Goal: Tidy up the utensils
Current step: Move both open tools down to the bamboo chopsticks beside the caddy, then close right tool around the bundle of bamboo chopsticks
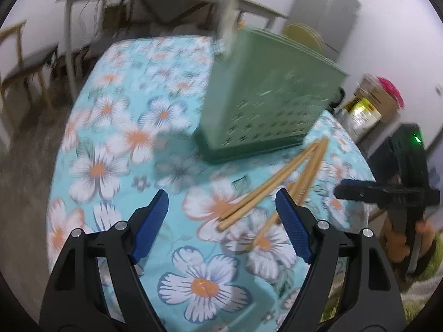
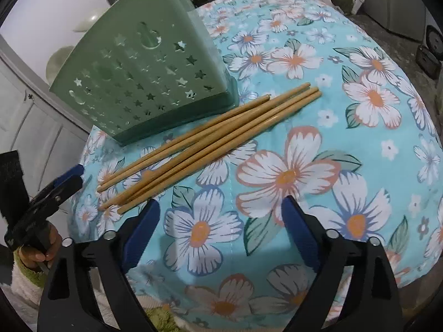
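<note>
Now | chopsticks (image 2: 205, 144) flat, seemingly pointing toward holder (image 2: 144, 77) | both claws released

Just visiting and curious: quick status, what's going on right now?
Left gripper open, empty. Right gripper open, empty. Chopsticks loose on floral tablecloth beside green utensil holder. Nothing blocking them.

No legible text or labels

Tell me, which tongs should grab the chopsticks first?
Probably the left tongs: they are open, and the chopsticks' near ends lie right between their tips. The right tongs are open too, but the chopsticks sit off to their left.
</note>
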Demonstrator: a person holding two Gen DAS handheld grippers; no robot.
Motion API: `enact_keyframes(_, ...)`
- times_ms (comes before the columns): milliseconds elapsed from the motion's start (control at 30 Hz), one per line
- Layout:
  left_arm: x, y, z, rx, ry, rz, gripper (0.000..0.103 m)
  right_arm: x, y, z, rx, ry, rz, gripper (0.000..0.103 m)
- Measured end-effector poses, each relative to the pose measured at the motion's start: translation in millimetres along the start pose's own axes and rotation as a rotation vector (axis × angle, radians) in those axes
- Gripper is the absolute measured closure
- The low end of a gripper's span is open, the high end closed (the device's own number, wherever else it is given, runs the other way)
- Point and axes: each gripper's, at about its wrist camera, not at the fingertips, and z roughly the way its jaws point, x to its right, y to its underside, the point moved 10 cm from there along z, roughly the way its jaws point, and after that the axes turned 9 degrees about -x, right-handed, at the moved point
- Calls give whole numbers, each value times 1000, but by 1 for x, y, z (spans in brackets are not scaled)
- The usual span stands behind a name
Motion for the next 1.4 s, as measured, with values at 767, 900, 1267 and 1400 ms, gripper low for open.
enact_keyframes(767,-18,2,14,-20,110,-203,8,1,-1,-1,34,-45,21,6)
enact_keyframes(900,-15,1,12,-34,46,-142,8,2,1,-4,58,-66,19,6)
enact_keyframes(1267,6,-17,-9,78,-59,14,8,45,-25,-44,112,-340,243,25)
enact_keyframes(1400,10,-18,-8,87,-71,47,8,67,-35,-38,96,-400,378,44)
